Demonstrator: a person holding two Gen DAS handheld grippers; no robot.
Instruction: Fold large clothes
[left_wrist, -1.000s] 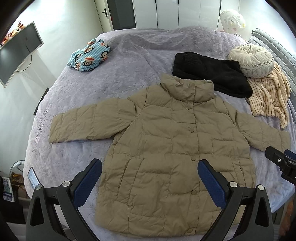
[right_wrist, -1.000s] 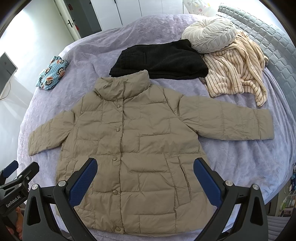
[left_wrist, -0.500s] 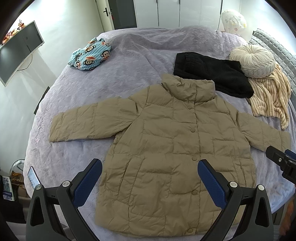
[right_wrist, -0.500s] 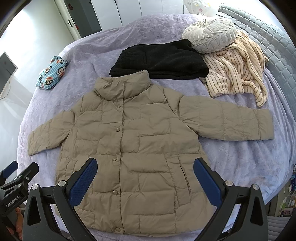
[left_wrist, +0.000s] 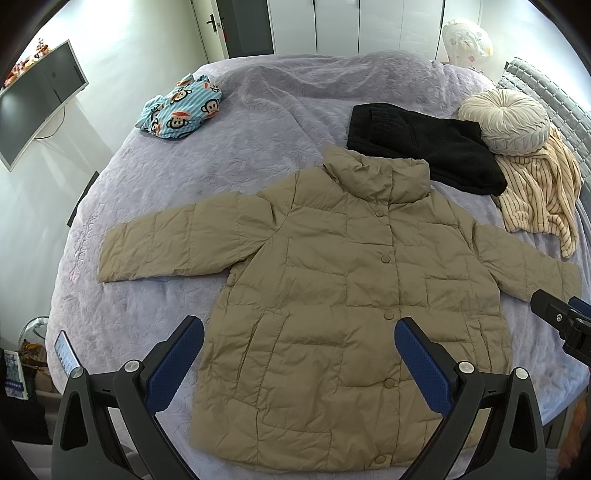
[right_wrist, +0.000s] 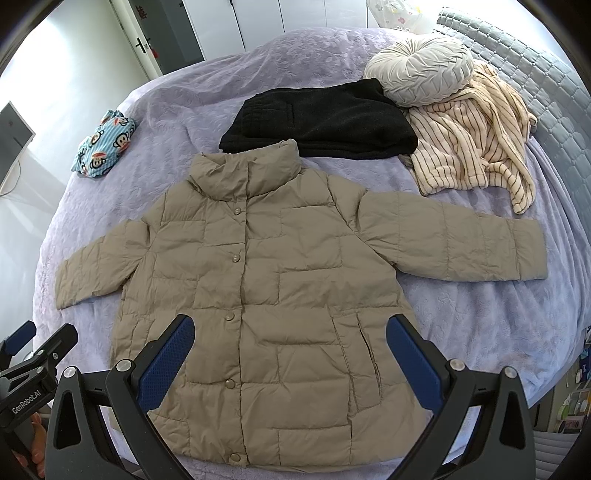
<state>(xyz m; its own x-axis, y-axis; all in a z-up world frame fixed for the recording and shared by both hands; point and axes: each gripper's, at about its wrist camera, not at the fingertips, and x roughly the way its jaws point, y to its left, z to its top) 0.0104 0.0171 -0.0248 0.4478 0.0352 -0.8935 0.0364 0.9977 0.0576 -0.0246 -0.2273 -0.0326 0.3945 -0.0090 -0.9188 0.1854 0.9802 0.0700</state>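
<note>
A tan quilted puffer jacket (left_wrist: 343, 288) (right_wrist: 266, 288) lies flat and buttoned on the lilac bed (left_wrist: 258, 122) (right_wrist: 177, 110), front up, collar away from me, both sleeves spread sideways. My left gripper (left_wrist: 299, 362) hovers open above the jacket's hem, nothing between its blue pads. My right gripper (right_wrist: 291, 362) likewise hangs open over the lower front. Each gripper shows at the edge of the other's view: the right gripper (left_wrist: 565, 325) beside the right sleeve cuff, the left gripper (right_wrist: 33, 362) beyond the left hem corner.
A folded black garment (left_wrist: 424, 147) (right_wrist: 321, 118) lies just beyond the collar. A cream striped garment (left_wrist: 535, 192) (right_wrist: 469, 140) and a round cushion (left_wrist: 506, 122) (right_wrist: 421, 66) sit at the right. A blue monkey-print cloth (left_wrist: 181, 107) (right_wrist: 103, 144) lies far left. A monitor (left_wrist: 33, 110) stands off the bed's left.
Almost nothing: the left wrist view has crept slightly, shifting the scene a little down. The jacket lies as before and both grippers stay open.
</note>
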